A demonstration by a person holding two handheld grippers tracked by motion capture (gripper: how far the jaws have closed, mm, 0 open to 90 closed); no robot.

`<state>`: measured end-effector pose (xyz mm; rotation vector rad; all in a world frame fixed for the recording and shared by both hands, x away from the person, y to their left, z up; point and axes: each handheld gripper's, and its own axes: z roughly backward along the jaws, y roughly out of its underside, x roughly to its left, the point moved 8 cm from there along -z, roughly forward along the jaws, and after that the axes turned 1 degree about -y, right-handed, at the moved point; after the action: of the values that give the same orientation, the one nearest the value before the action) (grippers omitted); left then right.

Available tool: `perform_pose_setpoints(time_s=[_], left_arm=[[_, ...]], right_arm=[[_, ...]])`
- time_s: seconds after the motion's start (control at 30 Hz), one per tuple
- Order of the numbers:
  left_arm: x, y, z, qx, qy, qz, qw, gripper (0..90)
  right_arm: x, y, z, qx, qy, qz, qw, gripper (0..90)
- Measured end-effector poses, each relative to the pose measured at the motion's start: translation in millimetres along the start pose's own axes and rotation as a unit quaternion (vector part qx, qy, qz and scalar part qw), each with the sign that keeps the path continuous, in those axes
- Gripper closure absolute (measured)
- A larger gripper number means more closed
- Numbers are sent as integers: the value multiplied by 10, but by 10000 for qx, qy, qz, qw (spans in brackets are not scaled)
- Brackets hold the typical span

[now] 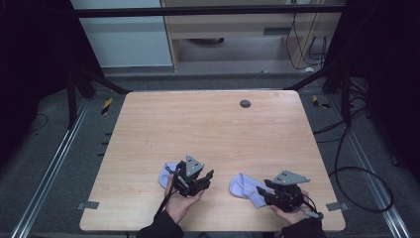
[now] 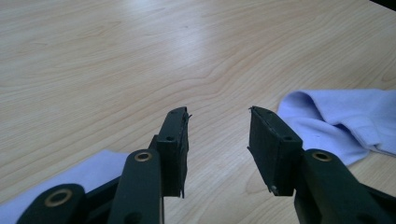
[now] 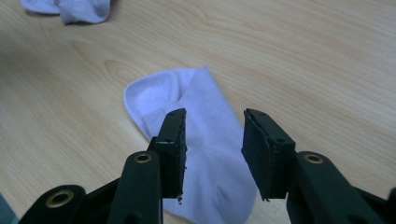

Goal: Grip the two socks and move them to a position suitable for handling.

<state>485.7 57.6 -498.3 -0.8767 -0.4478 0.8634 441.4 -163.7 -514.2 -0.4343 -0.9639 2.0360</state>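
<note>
Two pale lilac socks lie on the wooden table (image 1: 208, 129) near its front edge. The left sock (image 1: 165, 174) is partly covered by my left gripper (image 1: 207, 179), whose jaws stand open over bare wood. In the left gripper view that gripper (image 2: 218, 135) has the left sock (image 2: 70, 179) at the bottom left and the right sock (image 2: 341, 119) off to the right. My right gripper (image 1: 265, 191) hovers over the right sock (image 1: 245, 187). In the right gripper view its jaws (image 3: 212, 137) are open, with the flat sock (image 3: 205, 98) beneath the gap.
A small dark round disc (image 1: 245, 103) is set in the table's far side. Grey tape tabs (image 1: 88, 205) (image 1: 335, 206) mark the front corners. Cables (image 1: 356, 173) trail on the floor to the right, and metal rails run along both sides.
</note>
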Motion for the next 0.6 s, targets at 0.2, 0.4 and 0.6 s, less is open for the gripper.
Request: perform_pose_setpoints(time_s=[0.2, 0.4, 0.6], left_arm=[[-151, 26, -102, 95, 109, -60, 9999, 567], [-295, 65, -224, 213, 215, -155, 9994, 570], [-408, 115, -356, 340, 326, -209, 9987, 571]], right_arm=[[46, 66, -24, 105, -103, 52, 9999, 603], [96, 125, -35, 185, -207, 45, 9996, 615], [119, 190, -81, 320, -267, 97, 9991, 621]])
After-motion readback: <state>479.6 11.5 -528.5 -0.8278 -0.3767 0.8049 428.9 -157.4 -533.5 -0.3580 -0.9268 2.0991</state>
